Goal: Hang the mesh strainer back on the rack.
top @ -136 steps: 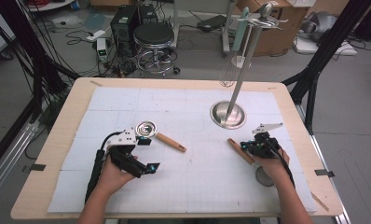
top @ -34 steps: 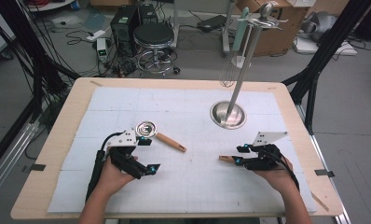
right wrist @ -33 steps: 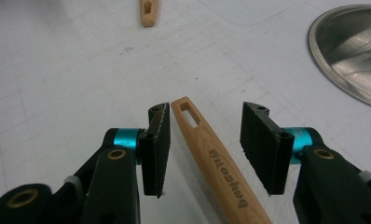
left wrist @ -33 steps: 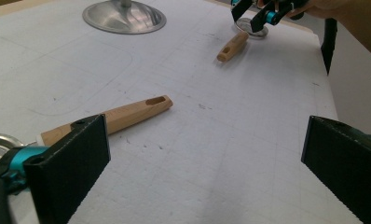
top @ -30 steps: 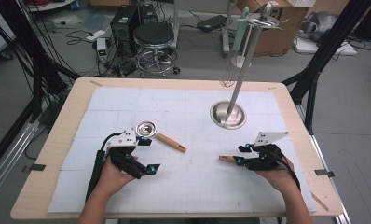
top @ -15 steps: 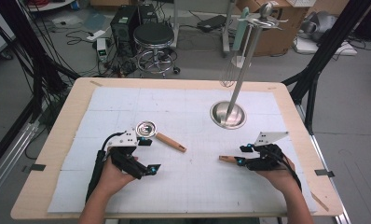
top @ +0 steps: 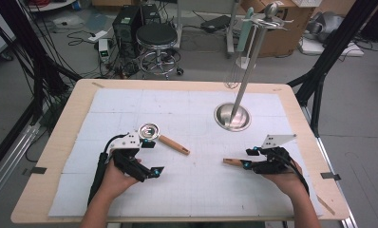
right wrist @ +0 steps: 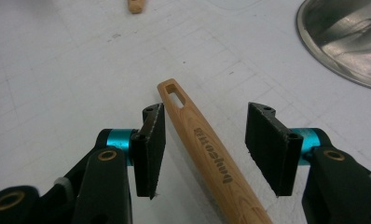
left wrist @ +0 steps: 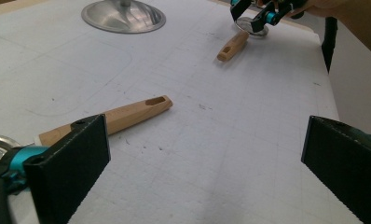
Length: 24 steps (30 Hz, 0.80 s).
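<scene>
Table [top: 54,142]: stand [top: 232,116] at far right of centre; ladle [top: 151,132] near left, just beyond left gripper [top: 151,156]; wooden handle [right wrist: 207,149] near right, between jaws of right gripper [top: 248,159].

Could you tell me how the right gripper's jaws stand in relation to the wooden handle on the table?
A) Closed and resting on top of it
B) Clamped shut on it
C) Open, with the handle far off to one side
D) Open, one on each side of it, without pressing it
D: in the right gripper view, the wooden handle lies between the right gripper's jaws, with a gap on both sides.
</scene>
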Each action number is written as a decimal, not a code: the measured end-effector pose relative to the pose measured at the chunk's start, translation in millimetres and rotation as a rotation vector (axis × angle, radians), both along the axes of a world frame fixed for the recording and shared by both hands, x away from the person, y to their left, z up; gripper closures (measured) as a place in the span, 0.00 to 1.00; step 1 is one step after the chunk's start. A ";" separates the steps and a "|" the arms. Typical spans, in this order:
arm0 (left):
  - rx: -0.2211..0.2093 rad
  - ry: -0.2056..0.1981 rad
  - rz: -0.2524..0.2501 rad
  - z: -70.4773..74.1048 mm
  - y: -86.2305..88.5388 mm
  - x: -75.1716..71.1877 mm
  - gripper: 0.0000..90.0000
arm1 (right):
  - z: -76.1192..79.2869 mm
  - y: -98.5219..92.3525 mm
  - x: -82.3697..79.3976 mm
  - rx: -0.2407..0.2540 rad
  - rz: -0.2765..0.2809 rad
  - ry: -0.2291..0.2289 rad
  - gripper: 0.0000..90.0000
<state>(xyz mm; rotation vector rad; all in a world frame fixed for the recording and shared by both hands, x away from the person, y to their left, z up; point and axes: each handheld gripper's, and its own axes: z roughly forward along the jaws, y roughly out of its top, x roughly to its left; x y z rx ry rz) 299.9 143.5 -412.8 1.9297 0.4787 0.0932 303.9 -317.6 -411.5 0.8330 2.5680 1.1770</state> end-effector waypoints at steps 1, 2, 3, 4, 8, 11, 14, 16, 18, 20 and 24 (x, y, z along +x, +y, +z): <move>0.001 0.000 0.000 -0.1 -0.2 0.1 0.02 | -0.4 1.1 -0.4 -0.004 -0.003 0.002 0.52; 0.005 -0.001 0.000 -0.1 -0.6 0.0 0.02 | -1.1 2.2 0.0 -0.013 0.001 -0.001 0.52; 0.003 0.000 -0.002 -0.3 -1.1 -0.2 0.02 | -2.0 3.6 0.1 -0.018 0.004 0.005 0.52; 0.004 0.000 -0.003 -0.1 -1.3 -0.5 0.02 | -3.3 4.7 -0.1 -0.024 0.005 0.007 0.52; 0.005 -0.005 -0.004 0.8 -0.4 -1.1 0.02 | -11.8 6.3 2.6 -0.046 -0.003 0.024 0.51; 0.009 -0.003 -0.002 0.6 0.3 -1.9 0.02 | -17.4 5.3 5.3 -0.097 -0.006 0.044 0.50; 0.009 -0.001 0.004 0.2 1.4 -2.4 0.02 | -25.1 4.4 8.5 -0.171 -0.016 0.077 0.49; 0.009 -0.001 0.001 -0.2 1.9 -2.1 0.02 | -25.8 2.9 8.8 -0.157 -0.015 0.075 0.54; 0.009 0.002 -0.001 -0.6 1.3 -2.2 0.02 | -24.4 2.7 7.9 -0.154 -0.002 0.069 0.66; 0.013 0.003 0.000 -0.8 0.7 -2.2 0.02 | -23.9 5.8 6.0 -0.157 0.025 0.070 0.73; 0.014 0.003 0.002 -0.6 0.6 -2.0 0.02 | -23.0 22.5 1.7 -0.162 0.083 0.075 0.74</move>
